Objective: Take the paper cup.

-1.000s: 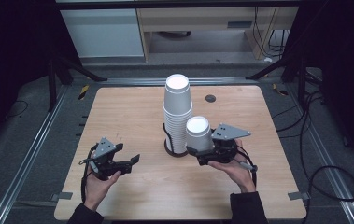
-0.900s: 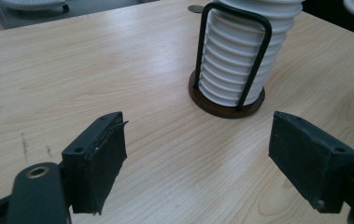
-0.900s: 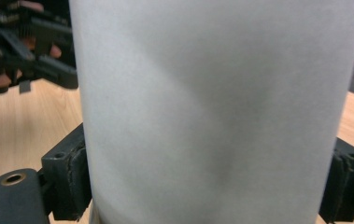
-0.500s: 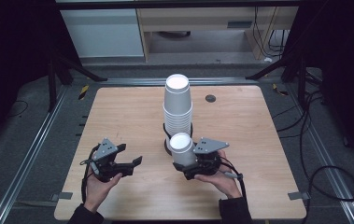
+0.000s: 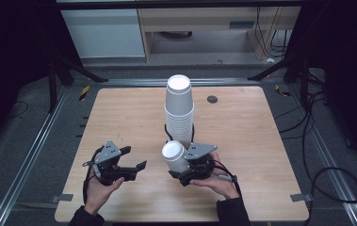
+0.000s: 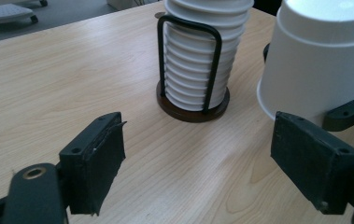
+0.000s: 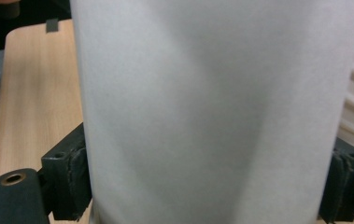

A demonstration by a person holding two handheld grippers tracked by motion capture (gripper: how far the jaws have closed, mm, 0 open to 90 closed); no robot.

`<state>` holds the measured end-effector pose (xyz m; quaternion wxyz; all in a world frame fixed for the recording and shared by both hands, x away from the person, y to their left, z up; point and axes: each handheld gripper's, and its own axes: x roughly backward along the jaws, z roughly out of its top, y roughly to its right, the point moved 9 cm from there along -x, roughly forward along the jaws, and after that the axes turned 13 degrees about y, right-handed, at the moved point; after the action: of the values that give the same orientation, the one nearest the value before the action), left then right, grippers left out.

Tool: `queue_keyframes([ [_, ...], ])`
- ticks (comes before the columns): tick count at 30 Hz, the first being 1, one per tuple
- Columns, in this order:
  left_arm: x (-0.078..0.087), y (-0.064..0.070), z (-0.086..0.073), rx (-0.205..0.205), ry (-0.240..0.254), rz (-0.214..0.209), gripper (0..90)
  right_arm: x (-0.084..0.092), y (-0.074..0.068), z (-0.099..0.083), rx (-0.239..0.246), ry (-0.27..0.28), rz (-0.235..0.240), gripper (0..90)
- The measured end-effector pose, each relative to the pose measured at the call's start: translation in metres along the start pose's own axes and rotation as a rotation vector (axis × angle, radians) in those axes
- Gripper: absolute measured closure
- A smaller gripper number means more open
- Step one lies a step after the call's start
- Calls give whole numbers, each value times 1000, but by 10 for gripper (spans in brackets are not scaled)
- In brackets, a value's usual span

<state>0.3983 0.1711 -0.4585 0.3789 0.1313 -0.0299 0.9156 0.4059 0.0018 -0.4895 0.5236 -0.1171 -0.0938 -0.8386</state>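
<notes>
White cup [image 5: 174, 156] upside-down, clamped in right gripper [image 5: 185, 165] jaws, seemingly lifted; left gripper [image 5: 128, 163] jaws spread, empty, low over table [image 5: 261, 141].

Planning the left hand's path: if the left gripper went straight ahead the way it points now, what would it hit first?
Probably the cup stack in its black wire holder, straight ahead between the open left gripper jaws. The single cup sits right of that line; depth is uncertain.

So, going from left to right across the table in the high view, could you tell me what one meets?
Left tongs → single cup, held in the right tongs → small dark disc at the far edge.
</notes>
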Motion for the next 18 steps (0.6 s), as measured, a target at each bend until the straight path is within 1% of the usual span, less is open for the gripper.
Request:
queue_keyframes([
  [2,-1,4,1,-1,-1,-22,169,-1,-2,-1,11,-15,24,125],
  [3,-1,4,1,-1,-1,-22,168,-2,-2,-1,11,-18,28,125],
  [4,-2,7,1,3,0,-40,168,-2,-2,-1,14,-20,33,125],
  [6,-3,11,1,-8,-4,-57,167,-2,-2,0,21,-25,47,125],
  [7,-3,11,1,-8,-4,-57,166,-2,-3,0,25,-22,53,125],
  [8,-3,12,1,-14,-5,-65,166,-2,-3,0,25,-22,53,125],
  [9,-3,16,2,-15,-3,-86,165,-1,-4,2,24,-24,76,125],
  [10,-3,16,2,-15,-3,-86,164,-1,-4,2,24,-24,76,125],
  [11,-3,18,3,-20,-3,-99,163,-1,-5,2,30,-30,90,125],
  [13,-3,19,4,-24,-4,-104,163,0,-5,2,33,-31,97,125],
  [14,-2,23,6,-24,1,-120,163,0,-8,2,37,-37,122,125],
  [16,-2,24,7,-25,3,-126,163,0,-9,2,42,-39,148,125],
  [17,-2,25,7,-26,4,-133,163,0,-9,2,42,-39,148,125],
  [18,-2,26,8,-25,3,-138,162,0,-10,2,44,-46,159,125],
])
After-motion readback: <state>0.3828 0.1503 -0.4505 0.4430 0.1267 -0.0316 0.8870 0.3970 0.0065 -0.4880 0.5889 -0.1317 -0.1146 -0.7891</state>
